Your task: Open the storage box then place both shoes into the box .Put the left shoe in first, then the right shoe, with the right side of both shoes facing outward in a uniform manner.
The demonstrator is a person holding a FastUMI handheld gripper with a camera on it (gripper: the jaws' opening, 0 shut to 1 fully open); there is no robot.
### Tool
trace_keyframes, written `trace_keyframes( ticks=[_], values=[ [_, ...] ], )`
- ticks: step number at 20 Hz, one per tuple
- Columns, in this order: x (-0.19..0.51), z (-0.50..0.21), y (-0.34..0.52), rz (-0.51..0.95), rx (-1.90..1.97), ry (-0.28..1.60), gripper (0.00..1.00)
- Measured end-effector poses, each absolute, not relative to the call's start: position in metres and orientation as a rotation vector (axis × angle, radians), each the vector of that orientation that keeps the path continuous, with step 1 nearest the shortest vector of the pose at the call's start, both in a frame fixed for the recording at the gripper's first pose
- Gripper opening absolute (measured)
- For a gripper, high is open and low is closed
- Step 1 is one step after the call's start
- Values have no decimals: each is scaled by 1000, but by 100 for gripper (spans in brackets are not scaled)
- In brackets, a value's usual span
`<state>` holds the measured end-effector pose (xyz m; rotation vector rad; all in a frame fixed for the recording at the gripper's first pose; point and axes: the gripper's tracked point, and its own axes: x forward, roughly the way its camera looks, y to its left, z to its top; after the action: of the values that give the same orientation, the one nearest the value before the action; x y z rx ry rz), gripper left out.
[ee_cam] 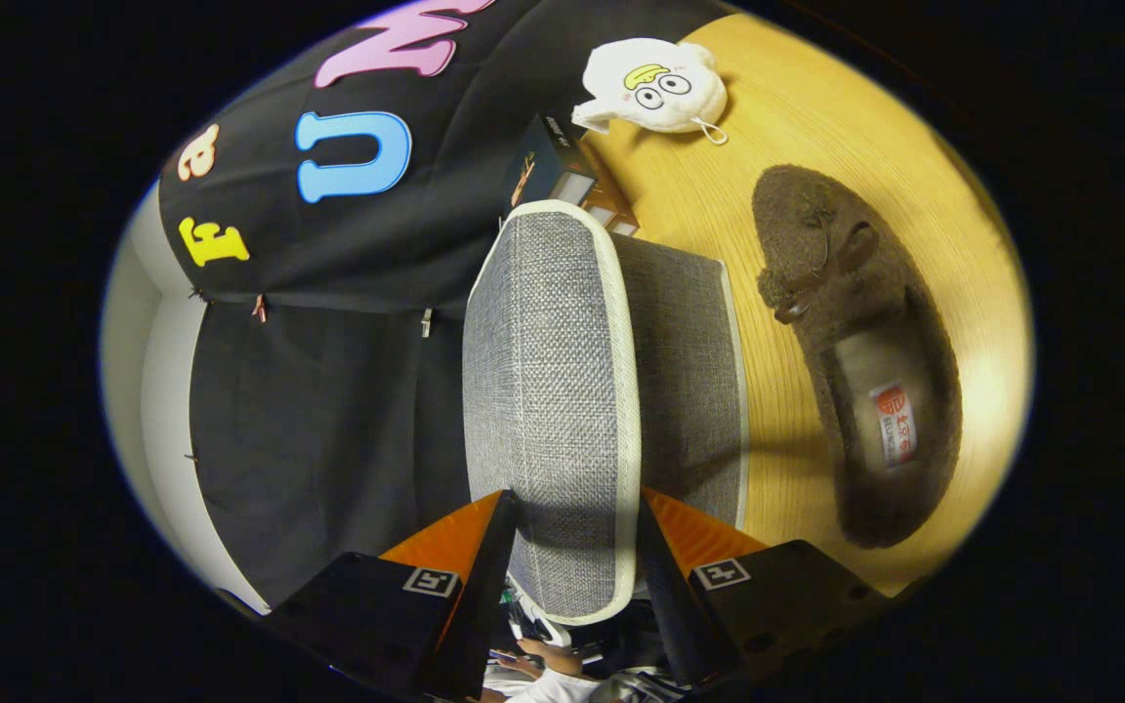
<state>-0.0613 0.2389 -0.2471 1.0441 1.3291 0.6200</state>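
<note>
Gripper (572, 532) clamped on woven lid (548, 391) — fuzzy shoe (855, 351) beside

Black cloth wall (328, 391), hung in panels. Pale wall (147, 342) beside it. Wooden tabletop (816, 127), warm yellow, brightly lit.
</note>
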Motion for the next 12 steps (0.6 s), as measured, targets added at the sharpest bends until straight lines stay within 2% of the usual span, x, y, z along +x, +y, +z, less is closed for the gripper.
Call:
trace_keyframes(
  ticks=[5,12],
  values=[
    [-63,-247,240,602,1052,1365,66],
    [-70,-235,242,604,1094,1393,27]
  ],
)
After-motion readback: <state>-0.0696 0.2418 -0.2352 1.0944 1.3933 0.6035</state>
